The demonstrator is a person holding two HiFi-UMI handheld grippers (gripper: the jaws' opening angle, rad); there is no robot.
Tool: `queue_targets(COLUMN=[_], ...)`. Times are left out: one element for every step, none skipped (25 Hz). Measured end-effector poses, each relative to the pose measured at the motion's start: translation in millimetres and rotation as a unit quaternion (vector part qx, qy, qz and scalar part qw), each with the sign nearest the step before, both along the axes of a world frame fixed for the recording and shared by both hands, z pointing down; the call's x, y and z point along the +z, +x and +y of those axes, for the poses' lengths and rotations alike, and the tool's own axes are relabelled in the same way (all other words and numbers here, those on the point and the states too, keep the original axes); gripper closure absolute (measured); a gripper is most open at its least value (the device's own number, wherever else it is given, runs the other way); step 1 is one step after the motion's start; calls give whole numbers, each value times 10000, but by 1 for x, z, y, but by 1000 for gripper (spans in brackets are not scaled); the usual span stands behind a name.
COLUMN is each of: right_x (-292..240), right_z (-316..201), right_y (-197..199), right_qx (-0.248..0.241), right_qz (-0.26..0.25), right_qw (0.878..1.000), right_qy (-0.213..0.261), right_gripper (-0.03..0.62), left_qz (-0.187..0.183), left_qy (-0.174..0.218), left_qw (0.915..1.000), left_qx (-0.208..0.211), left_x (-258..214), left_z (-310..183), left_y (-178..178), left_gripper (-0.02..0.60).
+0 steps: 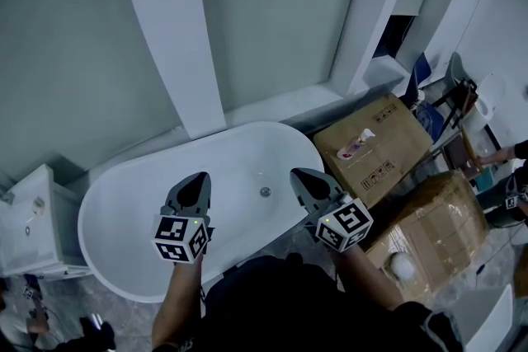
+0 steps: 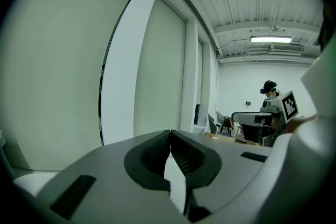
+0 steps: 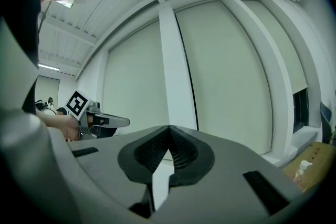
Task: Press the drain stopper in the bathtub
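Observation:
A white oval bathtub (image 1: 124,202) lies below me in the head view. Its small round metal drain stopper (image 1: 265,192) sits on the tub floor, right of centre. My left gripper (image 1: 198,178) hovers over the tub, left of the stopper, its jaws shut with nothing in them. My right gripper (image 1: 299,175) hangs just right of the stopper, also shut and empty. Both are above the tub and apart from the stopper. In the left gripper view the jaw tips of the left gripper (image 2: 169,134) meet. Those of the right gripper (image 3: 169,129) also touch, pointing at the wall.
Two cardboard boxes (image 1: 375,146) stand right of the tub, and a plastic-wrapped box (image 1: 435,220) is nearer me. A white cabinet (image 1: 29,220) is at the tub's left end. A slanted white pillar (image 1: 169,29) rises behind the tub. A person's hand (image 1: 493,156) shows far right.

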State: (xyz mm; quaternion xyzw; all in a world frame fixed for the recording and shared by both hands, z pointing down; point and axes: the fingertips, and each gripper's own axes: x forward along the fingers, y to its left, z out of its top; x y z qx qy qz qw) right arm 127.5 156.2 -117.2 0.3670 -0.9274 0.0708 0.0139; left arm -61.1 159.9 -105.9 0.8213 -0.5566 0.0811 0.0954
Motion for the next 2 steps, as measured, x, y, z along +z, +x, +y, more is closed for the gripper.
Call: queue_targets(right_x=[0,1], right_z=[-1,-3], right_y=[-1,-1], right_qx=[-20,-43], right_qz=[2,6], right_qw=[10000,10000], right_qy=[-4,-7], right_gripper=[583,583], left_qz=[5,9], left_qy=[-1,-3], left_qw=[10000,10000], left_qx=[4,9], left_x=[0,-1], left_z=[-2,-3], left_y=[0,0], left_gripper=[567,566])
